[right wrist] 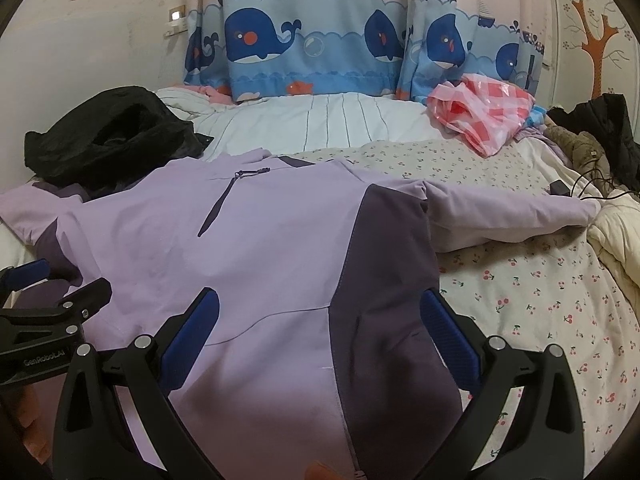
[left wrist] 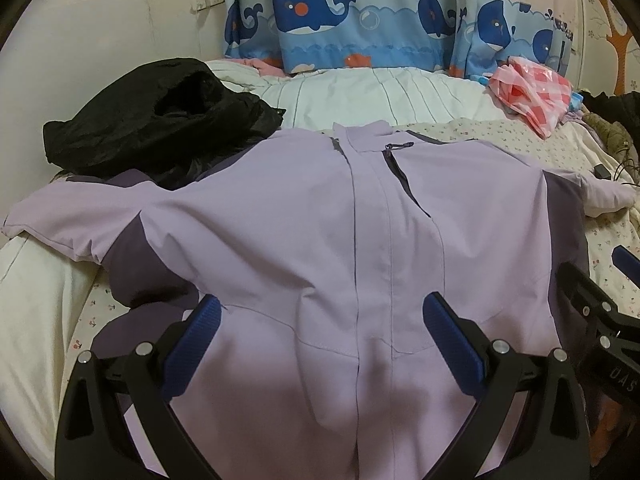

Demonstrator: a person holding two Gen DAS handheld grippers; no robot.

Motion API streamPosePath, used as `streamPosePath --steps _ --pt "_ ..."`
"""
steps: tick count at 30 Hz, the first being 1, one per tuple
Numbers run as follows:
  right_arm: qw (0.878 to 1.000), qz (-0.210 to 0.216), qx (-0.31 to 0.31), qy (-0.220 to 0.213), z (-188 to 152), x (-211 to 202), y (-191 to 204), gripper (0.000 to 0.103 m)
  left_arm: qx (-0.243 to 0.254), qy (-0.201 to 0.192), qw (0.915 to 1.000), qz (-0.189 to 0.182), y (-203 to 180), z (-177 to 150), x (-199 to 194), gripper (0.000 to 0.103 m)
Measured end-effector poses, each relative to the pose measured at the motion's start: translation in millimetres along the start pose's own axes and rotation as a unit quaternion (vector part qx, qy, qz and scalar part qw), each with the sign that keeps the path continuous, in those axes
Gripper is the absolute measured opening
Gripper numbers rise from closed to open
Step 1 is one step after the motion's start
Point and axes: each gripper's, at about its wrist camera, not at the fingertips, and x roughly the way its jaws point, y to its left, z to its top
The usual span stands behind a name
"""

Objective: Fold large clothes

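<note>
A black jacket (left wrist: 160, 120) lies bunched at the far left of the bed (right wrist: 540, 300), its collar gaping open like a pouch; nothing can be made out in that dark hollow. Its lower edge rests on the left shoulder of the lilac jacket (left wrist: 320, 220), the garment to be folded. That lilac jacket is spread front-up across the flowered sheet, zip closed, darker purple panels under each arm, both sleeves stretched out sideways.

The left gripper (left wrist: 320, 320) hangs over the jacket's lower front, straddling the centre zip line. Its blue-padded fingers (left wrist: 208, 316) stand wide apart with nothing between them; whether they touch the cloth cannot be told. The right gripper (right wrist: 320, 316) sits over the jacket's right side, above the seam where lilac meets the dark panel, jaws likewise spread wide and holding nothing. Each gripper shows at the edge of the other's view, so the two are close together.

Beyond the jacket lies a striped white quilt (right wrist: 340, 120), and behind it hangs a whale-print curtain (right wrist: 320, 48). To the right, a pink checked plastic bag (right wrist: 484, 116) lies crumpled on the bedding; its contents are not visible. At the far right edge sit dark clothes (right wrist: 612, 136) and a cable (right wrist: 592, 188).
</note>
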Motion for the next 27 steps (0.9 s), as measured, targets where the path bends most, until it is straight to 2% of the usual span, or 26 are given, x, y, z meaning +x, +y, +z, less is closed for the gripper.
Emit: streamPosePath --steps 27 --pt "1.0 -0.001 -0.001 0.002 -3.2 4.6 0.5 0.096 0.001 -0.001 0.9998 0.018 2.9 -0.5 6.5 0.097"
